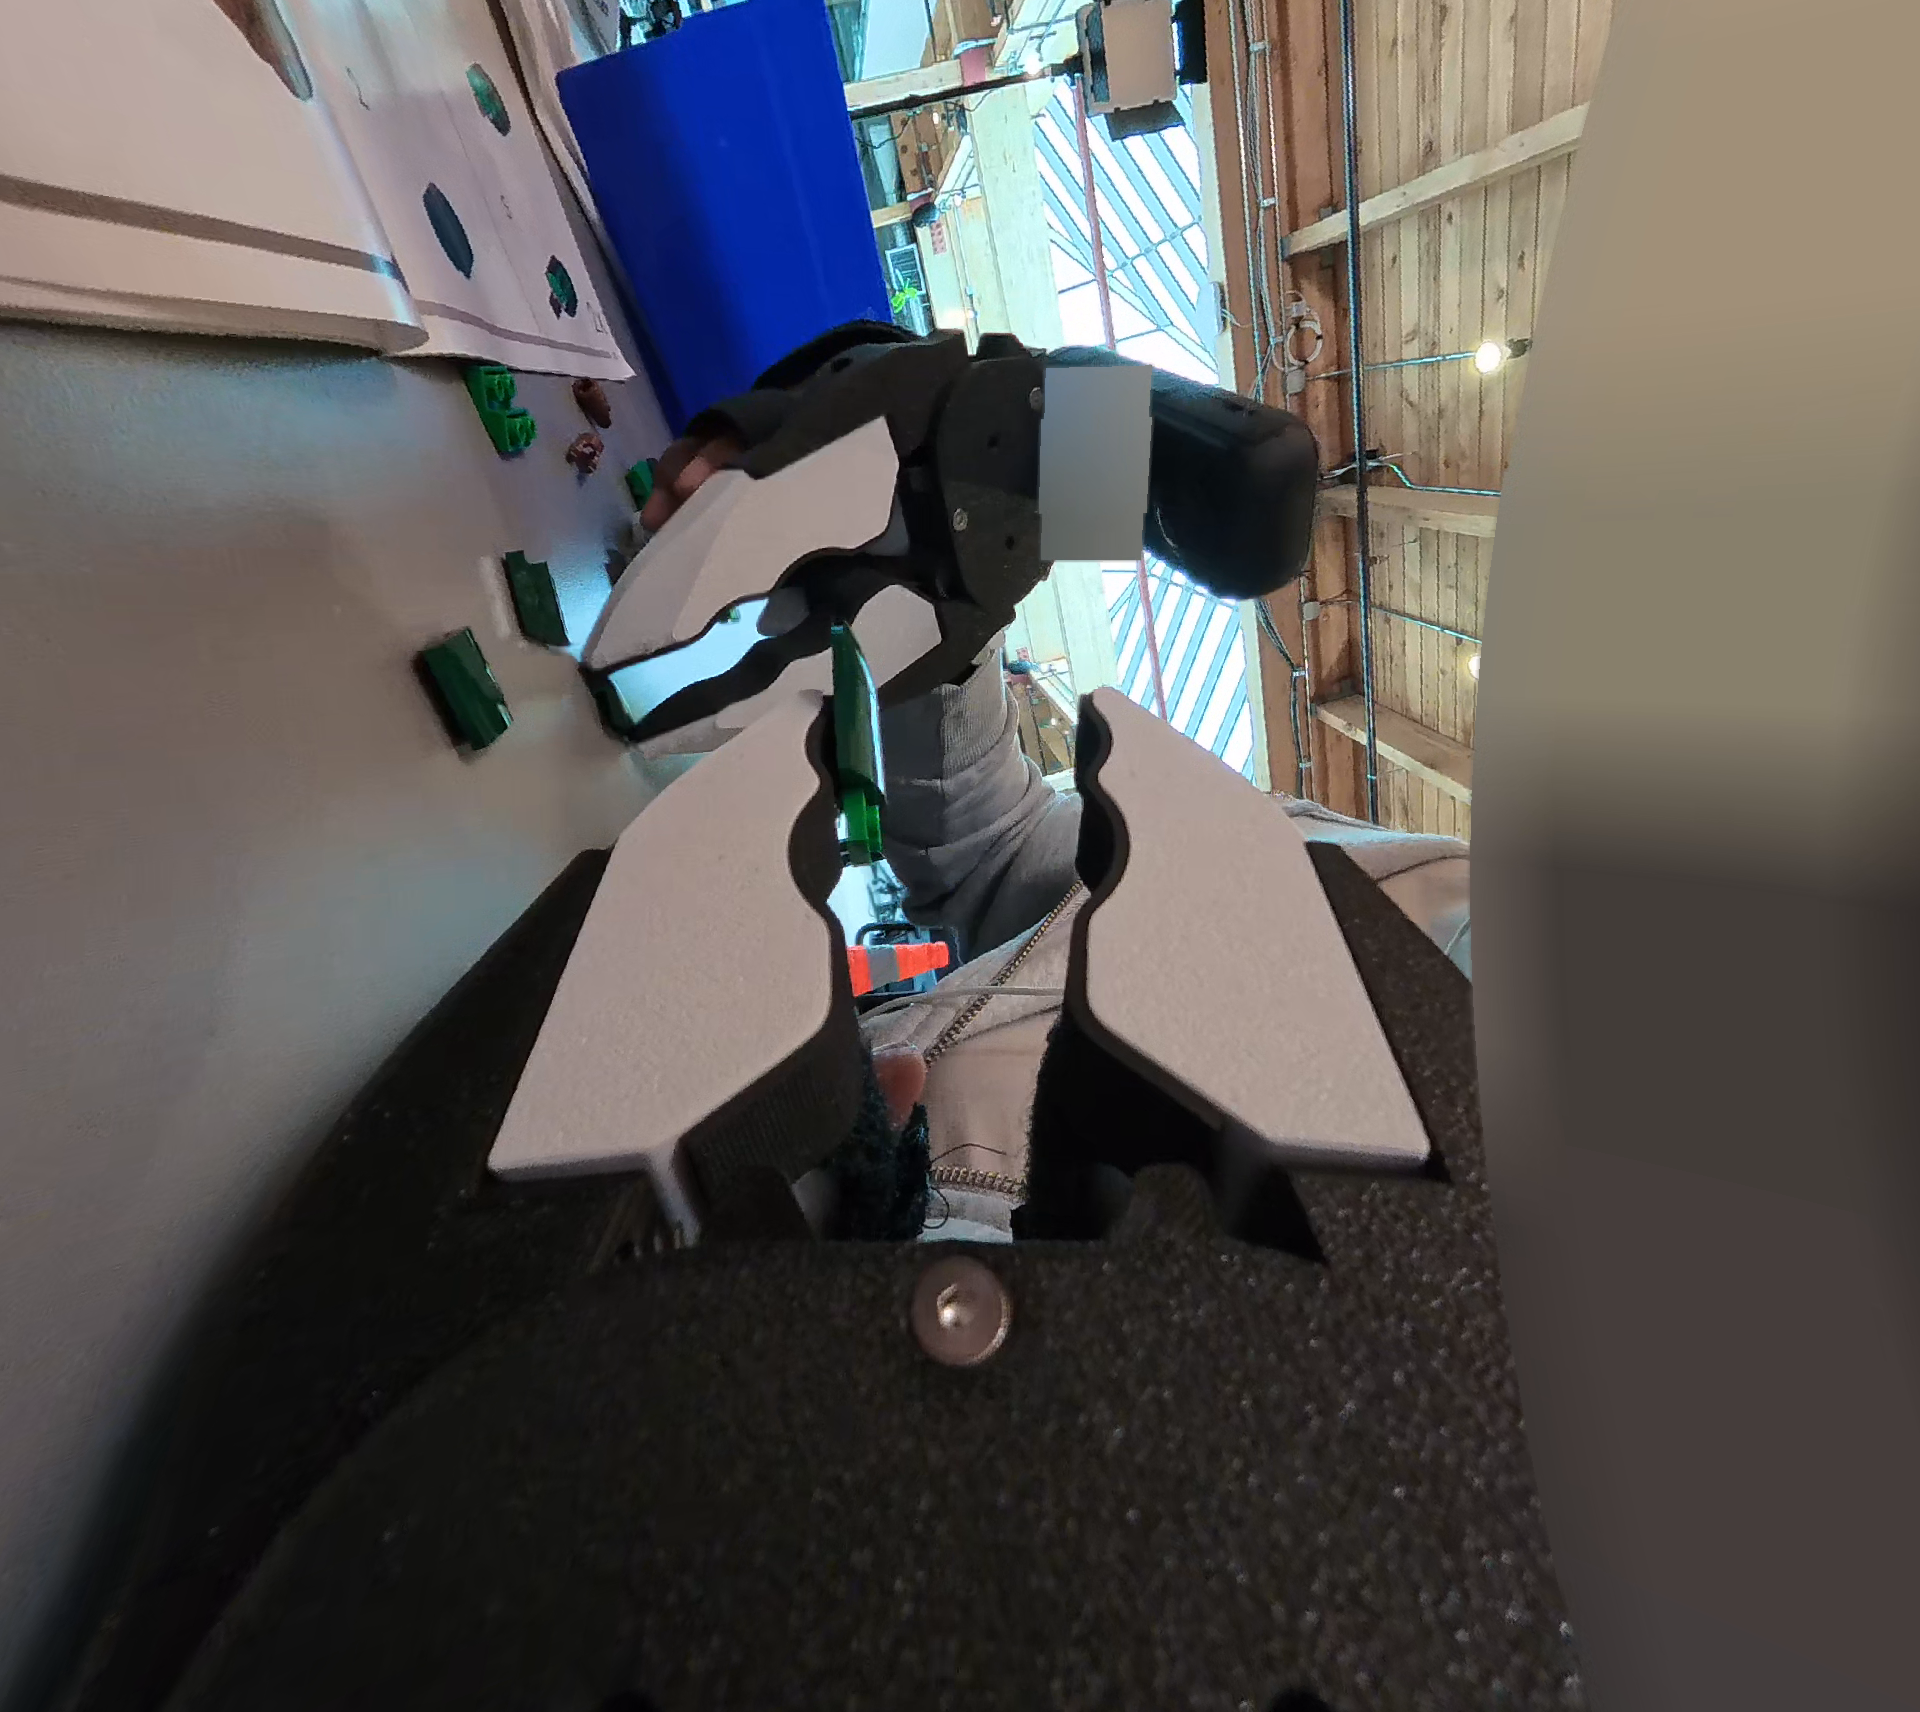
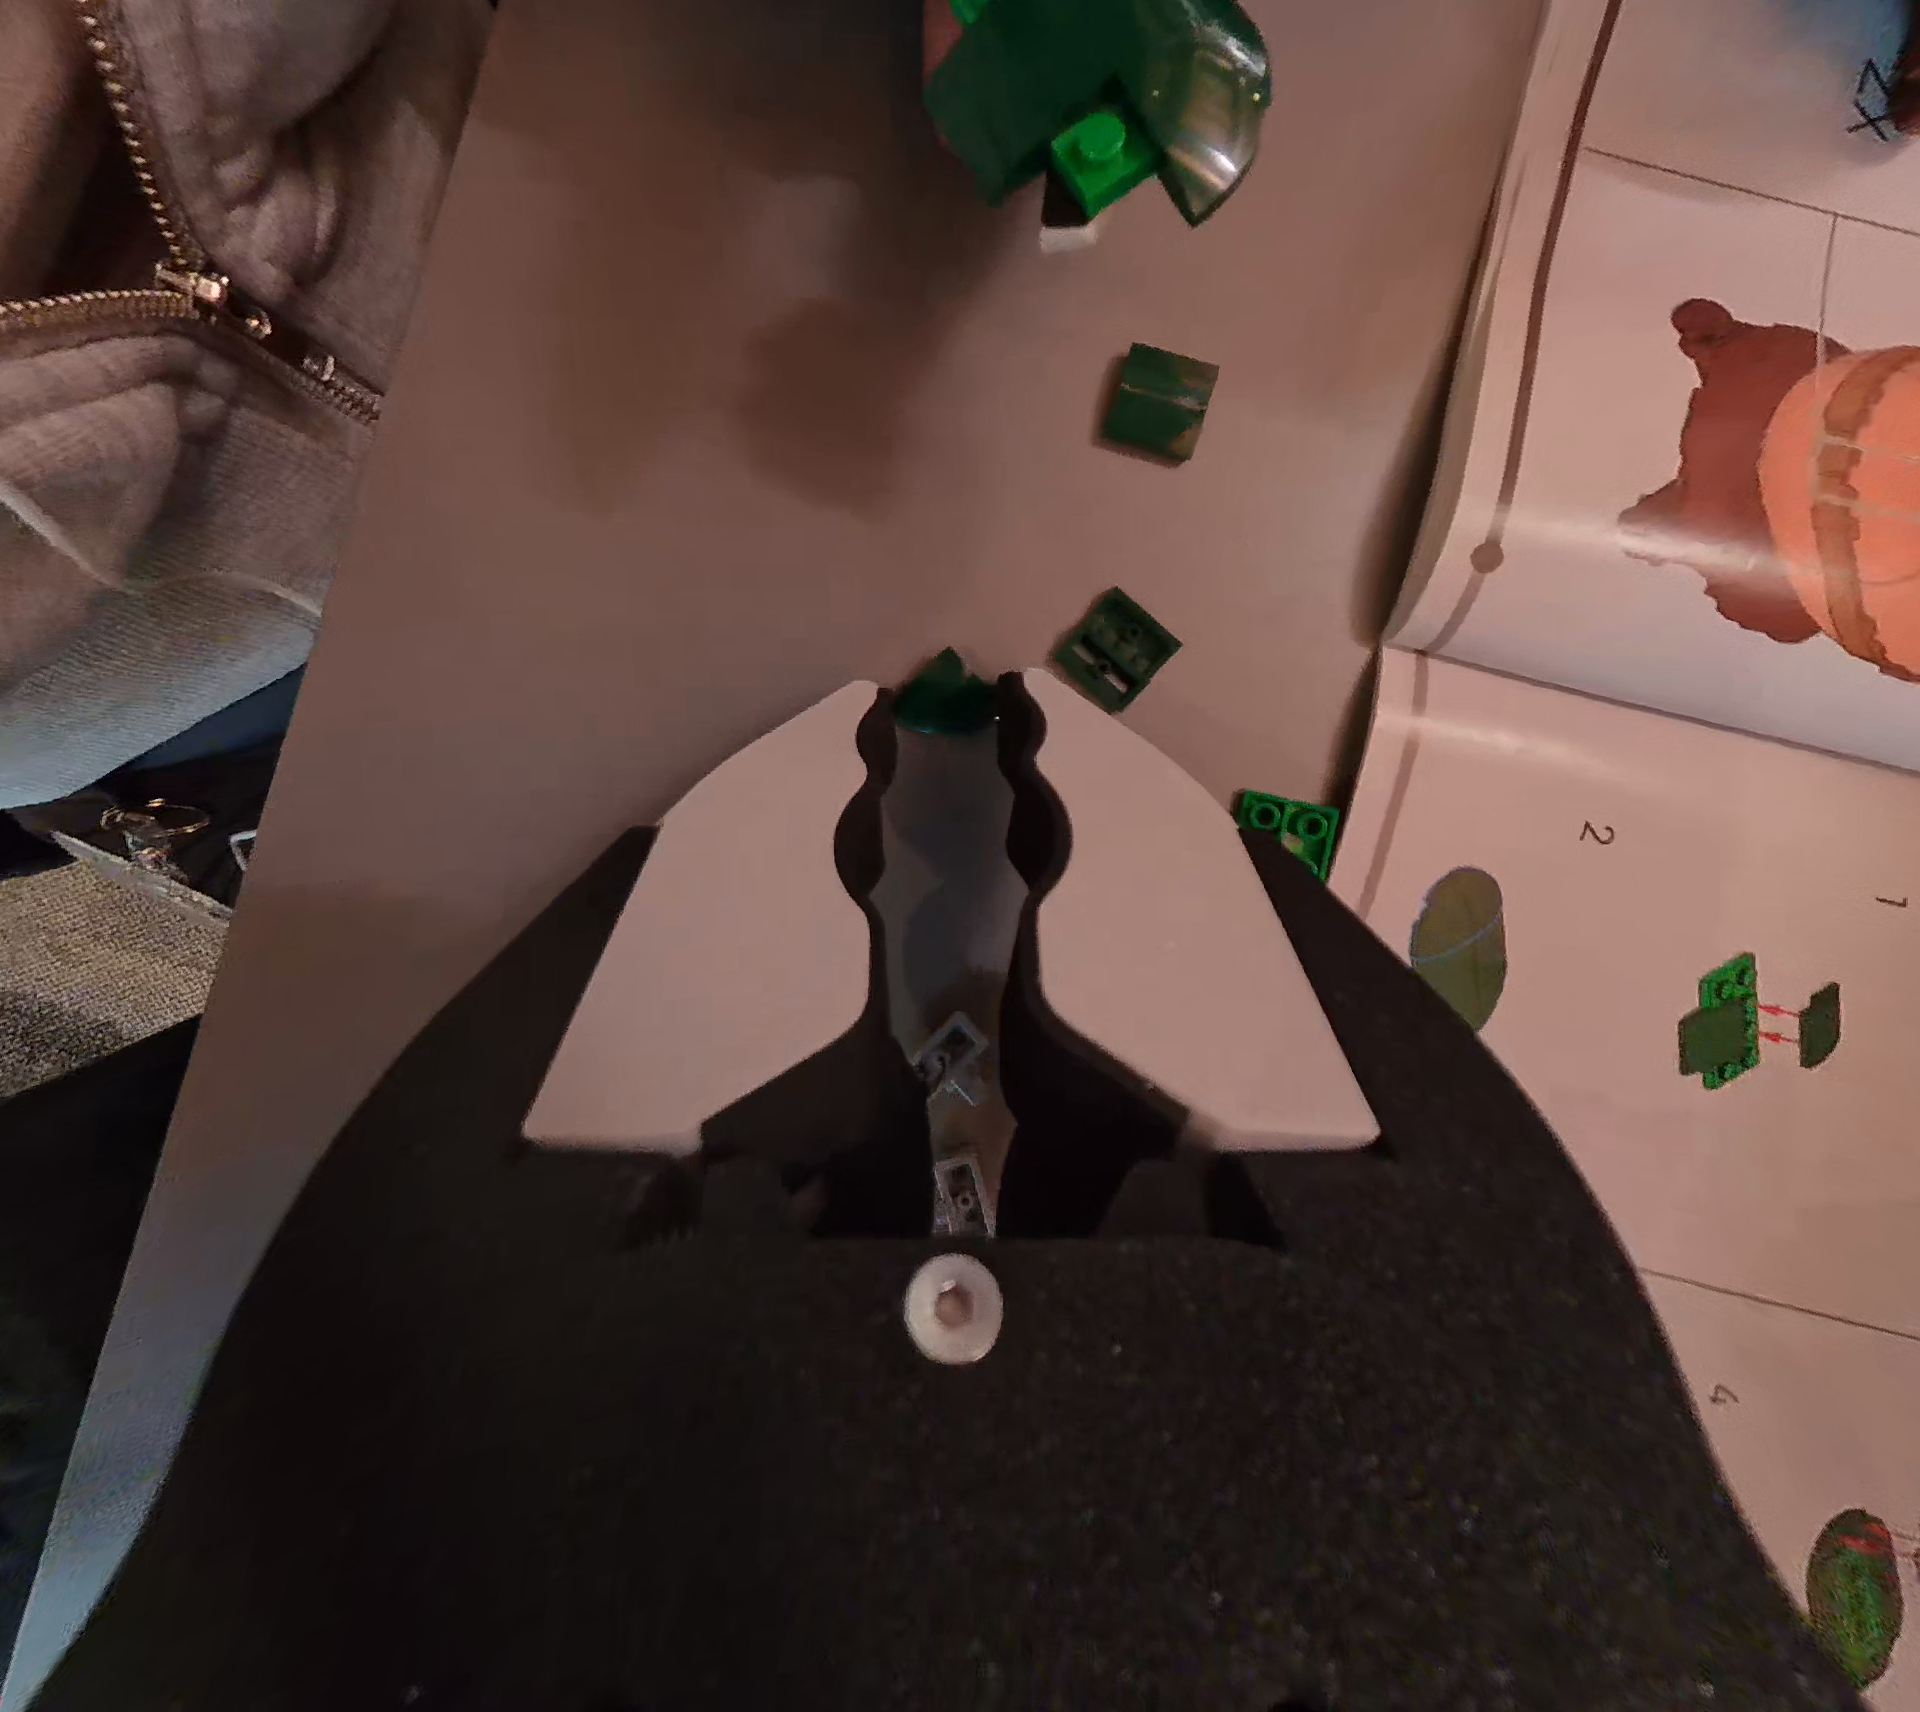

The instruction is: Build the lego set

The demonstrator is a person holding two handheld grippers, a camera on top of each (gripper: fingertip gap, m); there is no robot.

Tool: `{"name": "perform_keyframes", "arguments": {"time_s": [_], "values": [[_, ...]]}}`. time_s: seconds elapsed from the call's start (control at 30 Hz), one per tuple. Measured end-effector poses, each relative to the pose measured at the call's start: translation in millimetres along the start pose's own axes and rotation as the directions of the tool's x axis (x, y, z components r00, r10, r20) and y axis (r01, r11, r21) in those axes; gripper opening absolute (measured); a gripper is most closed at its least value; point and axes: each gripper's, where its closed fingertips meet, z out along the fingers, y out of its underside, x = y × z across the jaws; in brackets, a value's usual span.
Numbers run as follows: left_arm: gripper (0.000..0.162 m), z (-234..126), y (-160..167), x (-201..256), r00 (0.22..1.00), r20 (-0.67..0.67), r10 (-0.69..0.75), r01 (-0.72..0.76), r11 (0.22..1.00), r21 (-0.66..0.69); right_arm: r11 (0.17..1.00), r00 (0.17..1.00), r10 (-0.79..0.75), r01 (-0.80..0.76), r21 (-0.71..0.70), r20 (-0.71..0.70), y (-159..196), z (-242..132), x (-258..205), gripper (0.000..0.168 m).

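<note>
My left gripper (image 1: 951,717) is open and turned on its side above the grey table (image 1: 208,623). A green brick assembly (image 1: 857,758) with a clear dome lies against its lower finger. It also shows in the right wrist view (image 2: 1091,62). My right gripper (image 2: 948,691) is down on the table and shut on a small dark green curved piece (image 2: 935,686). It also shows in the left wrist view (image 1: 603,686), just past the left fingertips.
Two dark green bricks (image 2: 1158,405) (image 2: 1117,649) and a bright green plate (image 2: 1288,831) lie near the open instruction booklet (image 2: 1662,727). Brown pieces (image 1: 587,426) and a blue bin (image 1: 727,208) are farther back. A person in a grey zip jacket (image 2: 156,208) sits at the table edge.
</note>
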Motion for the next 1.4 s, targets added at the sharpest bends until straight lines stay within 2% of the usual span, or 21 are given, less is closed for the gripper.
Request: {"name": "perform_keyframes", "arguments": {"time_s": [0.2, 0.37, 0.8, 1.03, 1.1, 1.2, 1.4], "values": [[0.043, 0, -2, -1, 1.000, -0.001, -0.005, 0.006, 1.000, 0.019, 0.993, 0.998, 0.056, -0.052, 0.107, -0.038, -19, -18, 7, 0.019], [0.043, 1, -1, -1, 1.000, -0.004, -0.009, 0.009, 1.000, 0.018, 0.975, 0.993, 0.076, -0.056, 0.216, -0.086, -63, -38, 13, 0.019], [0.039, 4, -1, -4, 0.999, 0.005, -0.032, 0.032, 0.999, 0.018, 0.995, 0.989, 0.075, -0.066, 0.072, -0.130, -68, -26, 16, 0.019], [0.032, 6, 0, -7, 0.999, 0.028, -0.032, 0.031, 0.999, 0.010, 0.996, 0.987, 0.072, -0.064, 0.060, -0.140, -69, -25, 17, 0.019], [0.027, 6, -1, -10, 0.999, 0.044, -0.031, 0.030, 0.999, 0.013, 0.996, 0.987, 0.078, -0.069, 0.064, -0.142, -68, -26, 17, 0.019], [0.010, 7, -1, -14, 0.997, 0.080, -0.025, 0.023, 0.999, 0.024, 0.995, 0.986, 0.074, -0.063, 0.080, -0.148, -70, -27, 17, 0.019], [0.007, 7, -2, -17, 0.994, 0.106, -0.012, 0.009, 0.999, 0.034, 0.994, 0.985, 0.078, -0.064, 0.091, -0.153, -71, -28, 17, 0.018]]}}
